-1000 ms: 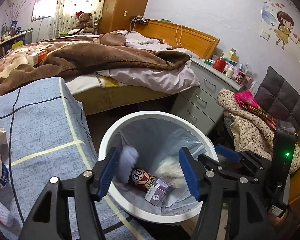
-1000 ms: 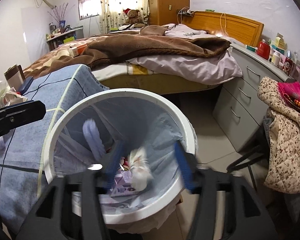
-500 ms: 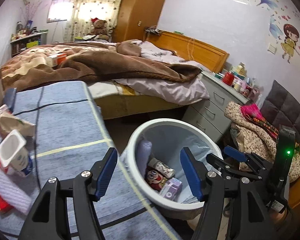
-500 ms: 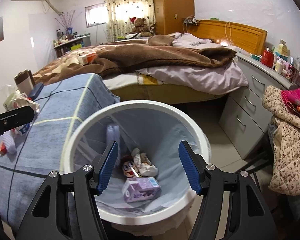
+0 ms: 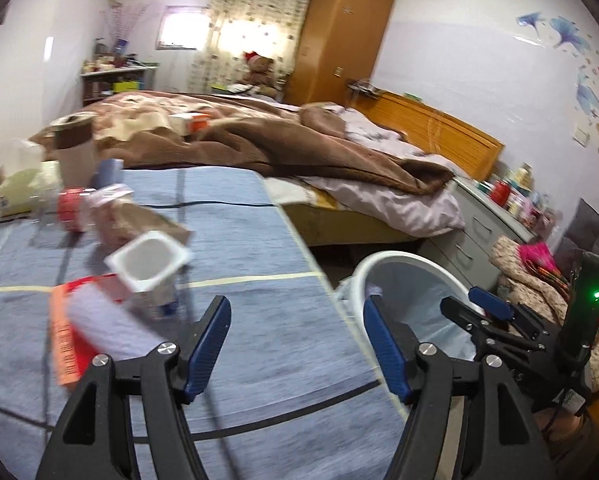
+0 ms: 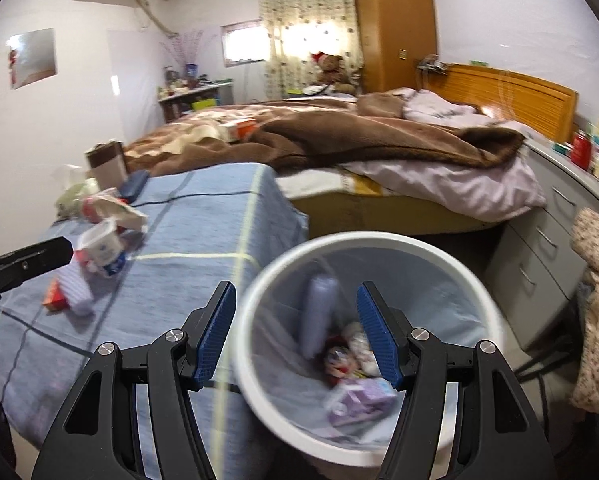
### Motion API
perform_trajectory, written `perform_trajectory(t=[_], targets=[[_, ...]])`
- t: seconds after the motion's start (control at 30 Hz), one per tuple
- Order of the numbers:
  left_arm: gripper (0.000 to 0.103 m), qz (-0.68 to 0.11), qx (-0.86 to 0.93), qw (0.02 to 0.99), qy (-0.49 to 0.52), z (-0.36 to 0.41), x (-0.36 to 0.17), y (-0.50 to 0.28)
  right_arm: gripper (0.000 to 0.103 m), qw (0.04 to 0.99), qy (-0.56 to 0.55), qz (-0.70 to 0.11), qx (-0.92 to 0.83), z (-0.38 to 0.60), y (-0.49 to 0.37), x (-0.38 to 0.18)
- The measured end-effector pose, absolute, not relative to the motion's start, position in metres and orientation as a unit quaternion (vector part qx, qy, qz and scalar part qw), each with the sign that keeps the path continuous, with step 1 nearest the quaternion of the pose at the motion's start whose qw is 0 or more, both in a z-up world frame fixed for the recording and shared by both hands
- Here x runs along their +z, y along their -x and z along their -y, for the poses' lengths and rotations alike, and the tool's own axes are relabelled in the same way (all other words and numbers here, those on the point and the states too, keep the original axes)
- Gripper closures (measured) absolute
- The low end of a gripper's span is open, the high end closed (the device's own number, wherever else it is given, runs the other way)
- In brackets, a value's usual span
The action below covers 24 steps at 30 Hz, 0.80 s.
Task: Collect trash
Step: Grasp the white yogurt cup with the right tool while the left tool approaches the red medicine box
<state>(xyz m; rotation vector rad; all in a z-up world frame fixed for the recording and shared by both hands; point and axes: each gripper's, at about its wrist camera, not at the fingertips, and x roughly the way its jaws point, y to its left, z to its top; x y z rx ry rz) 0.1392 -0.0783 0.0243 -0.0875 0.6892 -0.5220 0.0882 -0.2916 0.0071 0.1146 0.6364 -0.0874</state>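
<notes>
I am between pickups: both pairs of jaws stand apart and carry nothing. My left gripper [image 5: 295, 344] hangs over the blue-clothed table [image 5: 259, 340], its open jaws aimed toward the leftover trash. My right gripper [image 6: 295, 328] hovers at the white bin [image 6: 379, 240], which stands on the floor just beside the table edge. Inside the bin lie a purple carton [image 6: 359, 400], a red cartoon-printed packet [image 6: 337, 362], crumpled tissue [image 6: 359, 344] and a pale lilac wrapper [image 6: 319, 312].

The nearest piece for my left jaws looks like the white yogurt cup [image 5: 147, 264], lying beside an orange-red packet [image 5: 65, 344] and a second lilac wrapper [image 5: 103, 324]. I judge the next move calls for reaching leftward, straddling the cup's rim and closing gently, since thin plastic will likely crush.

Half a second ago my left view still centred on the bin; it has since swung left, so the bin now sits at its right edge and the trash pile looms nearer.
</notes>
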Motion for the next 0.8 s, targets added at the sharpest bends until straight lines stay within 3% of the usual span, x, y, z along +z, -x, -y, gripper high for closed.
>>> perform_trajectory(t=[0.8], targets=[[0.031, -0.351, -0.097, 0.929, 0.072, -0.052, 0.004, -0.147, 0.036, 0.939, -0.007, -0.325, 0.110, 0.188, -0.156, 0.002]])
